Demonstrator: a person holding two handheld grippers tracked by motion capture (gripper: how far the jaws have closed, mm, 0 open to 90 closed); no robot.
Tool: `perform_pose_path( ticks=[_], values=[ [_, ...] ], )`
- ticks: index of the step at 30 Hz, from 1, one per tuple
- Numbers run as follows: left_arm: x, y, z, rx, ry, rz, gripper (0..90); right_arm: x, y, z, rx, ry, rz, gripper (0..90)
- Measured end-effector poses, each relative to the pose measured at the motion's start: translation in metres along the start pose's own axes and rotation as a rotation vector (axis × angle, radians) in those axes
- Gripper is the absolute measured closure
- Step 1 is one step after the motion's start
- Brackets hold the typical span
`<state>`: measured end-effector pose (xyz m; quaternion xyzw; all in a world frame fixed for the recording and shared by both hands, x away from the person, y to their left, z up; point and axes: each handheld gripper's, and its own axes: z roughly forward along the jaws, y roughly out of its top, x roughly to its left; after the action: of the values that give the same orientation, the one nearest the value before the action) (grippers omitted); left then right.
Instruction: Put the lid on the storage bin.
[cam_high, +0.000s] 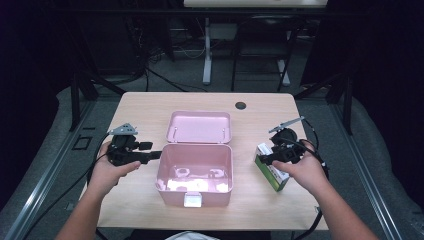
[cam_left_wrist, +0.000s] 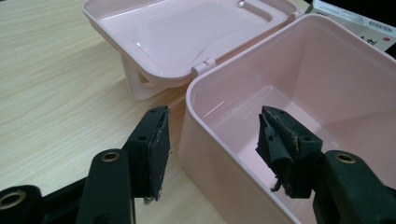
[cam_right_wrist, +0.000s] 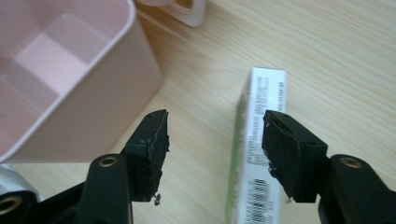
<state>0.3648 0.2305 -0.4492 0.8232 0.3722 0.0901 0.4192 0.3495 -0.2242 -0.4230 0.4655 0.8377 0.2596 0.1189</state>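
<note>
Carton (cam_right_wrist: 259, 154): a slim white-and-green printed box, standing on a long narrow edge on the table (cam_high: 145, 107), to the right of the pink case (cam_high: 165, 172) and apart from it.

Right gripper (cam_right_wrist: 215, 154): jaws spread wide, nothing clamped. In the right gripper view the carton sits between the jaws but off centre, its white barcoded face right up against the right-hand pad (cam_right_wrist: 292, 158), with open tabletop between it and the left-hand pad. Whether that pad presses on the card cannot be told; with the other pad standing clear, no grip is made. The carton's long axis runs away from the gripper, roughly in line with the jaws, so the pads face its two broad sides. This hand is the nearer of the two; in the high view the right gripper (cam_high: 267, 158) is at the carton's (cam_high: 272, 174) upper end.

Left gripper (cam_left_wrist: 212, 149): jaws wide, empty, straddling the case's left wall (cam_left_wrist: 205, 140), one pad outside, one over the interior, neither pressing.

Pink case, base: open and empty, lying to the left of the carton.

Lid (cam_high: 200, 127): hinged back, lying flat behind the base.

Judgement: the coming move calls for the right jaws to centre on the carton, then close across its thin dimension.
</note>
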Motion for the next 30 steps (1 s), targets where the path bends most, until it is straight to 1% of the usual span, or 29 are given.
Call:
perform_pose_path(
  ticks=[3, 4, 5, 8, 10, 12, 14, 15, 16, 17, 19, 21, 25, 27, 29, 30],
  values=[
    [0.002, -0.001, 0.002, 0.004, -0.010, -0.018, 43.1, -0.009, 0.006, 0.002, 0.046, -0.024, 0.000, 36.8],
    [0.002, -0.002, 0.003, -0.003, 0.007, -0.027, 43.1, -0.011, 0.007, 0.004, 0.050, -0.029, 0.002, 35.9],
    [0.003, -0.002, 0.002, 0.013, -0.009, -0.035, 43.1, -0.013, 0.009, 0.006, 0.060, -0.032, 0.006, 35.3],
    [0.006, -0.003, 0.002, 0.017, -0.003, -0.043, 43.1, -0.018, 0.013, 0.011, 0.097, -0.016, 0.027, 32.6],
    [0.007, -0.003, 0.001, 0.014, -0.009, -0.051, 43.1, -0.019, 0.014, 0.014, 0.115, -0.002, 0.032, 29.4],
    [0.006, -0.003, 0.001, 0.026, -0.012, -0.053, 43.5, -0.019, 0.015, 0.016, 0.121, 0.008, 0.034, 28.2],
    [0.006, -0.002, 0.001, 0.033, -0.010, -0.040, 43.5, -0.018, 0.017, 0.018, 0.135, -0.001, 0.018, 27.6],
    [0.005, -0.001, 0.001, 0.043, -0.008, -0.039, 43.5, -0.018, 0.017, 0.019, 0.142, -0.014, 0.008, 27.6],
    [0.004, -0.001, 0.002, 0.039, -0.001, -0.037, 43.4, -0.018, 0.018, 0.021, 0.152, -0.026, 0.001, 27.6],
    [0.004, -0.001, 0.002, 0.038, 0.002, -0.032, 43.3, -0.018, 0.017, 0.022, 0.165, -0.037, -0.003, 28.0],
    [0.003, 0.000, 0.002, 0.045, 0.010, -0.026, 42.9, -0.020, 0.017, 0.025, 0.190, -0.051, -0.006, 32.1],
    [0.002, 0.000, 0.001, 0.042, 0.016, -0.028, 41.7, -0.022, 0.016, 0.027, 0.208, -0.059, 0.005, 34.7],
    [0.001, 0.001, -0.002, 0.038, 0.004, -0.037, 39.9, -0.028, 0.014, 0.029, 0.240, -0.078, 0.014, 35.7],
    [0.000, 0.001, -0.001, 0.039, 0.004, -0.032, 39.9, -0.030, 0.015, 0.030, 0.245, -0.081, 0.024, 36.6],
    [-0.001, 0.001, -0.001, 0.048, 0.012, -0.029, 40.1, -0.031, 0.016, 0.030, 0.258, -0.085, 0.024, 40.2],
    [-0.001, 0.000, 0.000, 0.048, 0.017, -0.030, 40.1, -0.031, 0.017, 0.031, 0.269, -0.078, 0.027, 41.3]
  ],
)
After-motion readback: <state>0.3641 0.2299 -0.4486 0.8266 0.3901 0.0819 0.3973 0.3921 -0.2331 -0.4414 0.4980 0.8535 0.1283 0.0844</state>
